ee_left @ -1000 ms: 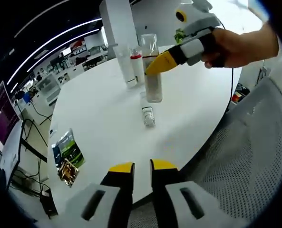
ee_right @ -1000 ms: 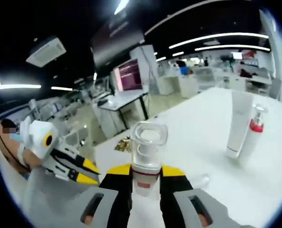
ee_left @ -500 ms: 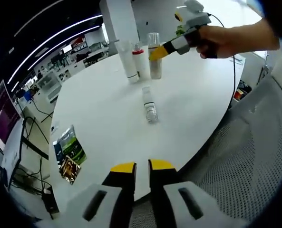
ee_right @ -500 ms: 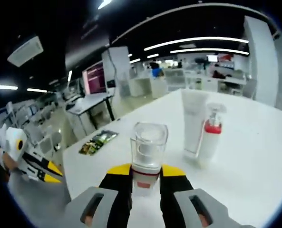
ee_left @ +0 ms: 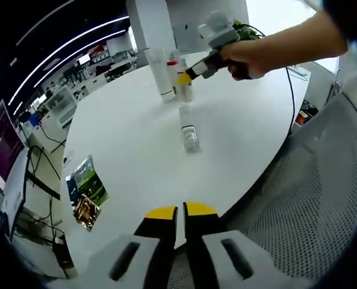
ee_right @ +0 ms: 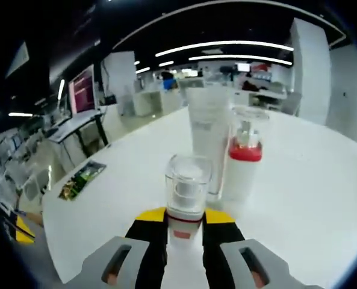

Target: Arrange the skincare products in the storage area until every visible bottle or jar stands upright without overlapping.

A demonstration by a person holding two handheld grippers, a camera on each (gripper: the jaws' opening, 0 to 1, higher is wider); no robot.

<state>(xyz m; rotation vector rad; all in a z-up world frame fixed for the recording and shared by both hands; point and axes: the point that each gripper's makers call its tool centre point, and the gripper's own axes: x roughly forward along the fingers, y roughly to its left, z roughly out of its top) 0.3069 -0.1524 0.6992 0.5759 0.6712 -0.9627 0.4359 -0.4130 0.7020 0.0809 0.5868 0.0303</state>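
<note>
My right gripper is shut on a clear-capped bottle with a red band, held upright. Just beyond it stand a tall white tube and a pump bottle with a red collar, side by side. In the left gripper view, the right gripper, in a person's hand, holds that bottle beside the tube and the pump bottle at the far side of the white round table. A small clear bottle lies on its side mid-table. My left gripper hangs shut over the near edge, holding nothing.
A green snack packet lies near the table's left edge, also seen as the packet in the right gripper view. A grey mesh chair stands close at the right. Desks and monitors fill the room behind.
The right gripper has carried the clear-capped bottle farther across the table, up to the tube and pump bottle. My left jaws have drawn closer together.
</note>
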